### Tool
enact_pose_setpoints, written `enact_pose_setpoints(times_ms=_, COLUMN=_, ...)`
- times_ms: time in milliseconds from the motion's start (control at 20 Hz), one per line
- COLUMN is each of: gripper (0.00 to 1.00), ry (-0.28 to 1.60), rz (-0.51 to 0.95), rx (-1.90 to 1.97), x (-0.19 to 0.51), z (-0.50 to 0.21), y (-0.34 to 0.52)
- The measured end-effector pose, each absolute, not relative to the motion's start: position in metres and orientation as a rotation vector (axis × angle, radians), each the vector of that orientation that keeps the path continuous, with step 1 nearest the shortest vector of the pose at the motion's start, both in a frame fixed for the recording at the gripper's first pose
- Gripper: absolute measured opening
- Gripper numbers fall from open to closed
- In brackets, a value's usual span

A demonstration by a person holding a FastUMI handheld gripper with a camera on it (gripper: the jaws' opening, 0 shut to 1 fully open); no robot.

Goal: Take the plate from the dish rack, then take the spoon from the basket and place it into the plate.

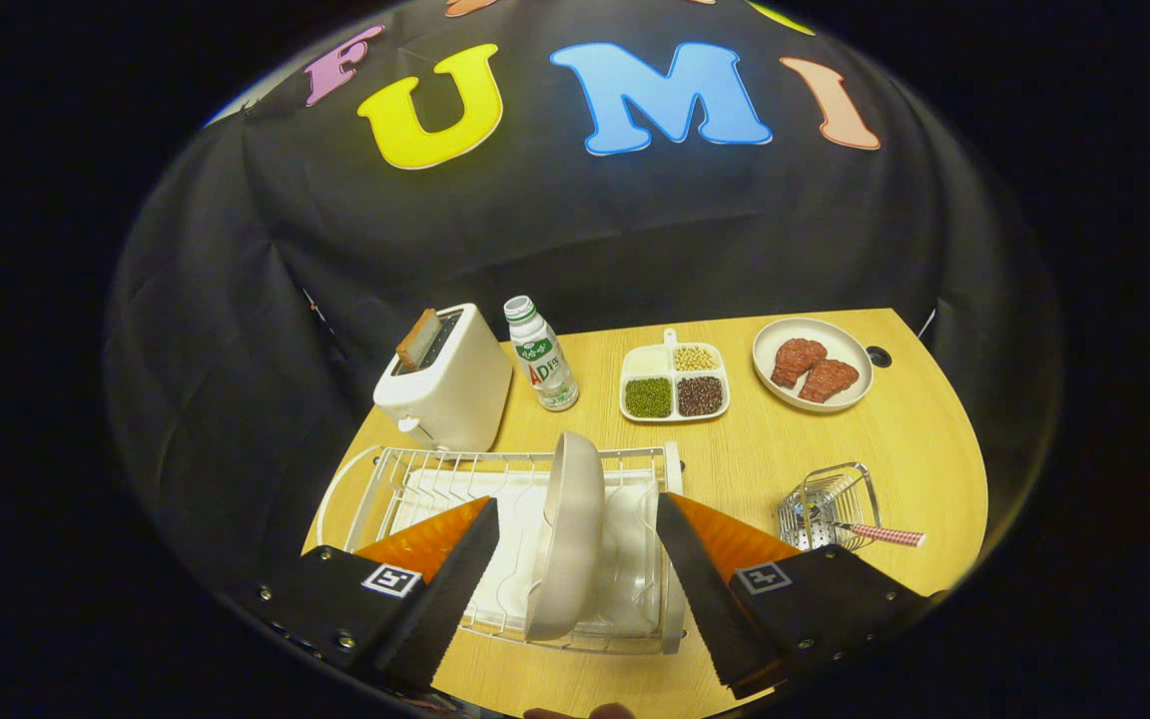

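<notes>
A pair of tongs [575, 559] is hovering over a white wire dish rack [375, 489] at the near edge of a wooden bench [835, 449], its two fingers spread wide apart and gripping nothing. Standing on edge in the rack is a pale plate [567, 529], presenting its rim to the camera and sitting squarely in the gap between the fingers, with clear space showing on either side. The plate's long axis is running up and away from the tongs, roughly parallel to the fingers, so a straight closing of the fingers looks set to pinch it across its thin section. The fingers are not yet touching it.

Off to the right of the rack, well apart from it, a small wire basket [828, 504] is lying on the bench with a spoon [879, 534] poking out, its checked handle pointing right. That item appears to be waiting for the later step.

Beyond the rack are standing a white toaster [450, 384] holding a slice of toast, a small drink bottle [541, 355], a divided dish of beans [675, 383] and a plate of meat [813, 364].
</notes>
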State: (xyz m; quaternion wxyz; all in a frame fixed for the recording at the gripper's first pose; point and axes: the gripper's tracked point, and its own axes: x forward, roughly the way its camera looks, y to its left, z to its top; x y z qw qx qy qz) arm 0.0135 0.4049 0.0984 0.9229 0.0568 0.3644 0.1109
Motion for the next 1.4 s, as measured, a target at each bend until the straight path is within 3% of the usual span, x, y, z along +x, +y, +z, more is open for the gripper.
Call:
enact_pose_setpoints(times_ms=250, gripper=0.98, ry=0.886, rz=0.218, rx=0.090, x=0.025, z=0.073, y=0.416)
enact_pose_setpoints(times_ms=600, gripper=0.95, ry=1.086, rz=0.087, rx=0.032, x=0.022, z=0.026, y=0.412)
enact_pose_setpoints(times_ms=650, gripper=0.79, ry=1.106, rz=0.071, rx=0.041, x=0.021, z=0.016, y=0.416)
enact_pose_setpoints(times_ms=700, gripper=0.70, ry=1.128, rz=0.032, rx=0.037, x=0.018, z=0.007, y=0.413)
enact_pose_setpoints(times_ms=750, gripper=0.33, ry=1.124, rz=0.014, rx=0.065, x=0.018, z=0.014, y=0.416)
enact_pose_setpoints(times_ms=1250, gripper=0.31, ry=1.050, rz=-0.229, rx=-0.173, x=0.013, z=0.042, y=0.426)
enact_pose_setpoints(times_ms=1400, gripper=0.31, ry=0.986, rz=-0.226, rx=-0.201, x=0.021, z=0.058, y=0.429)
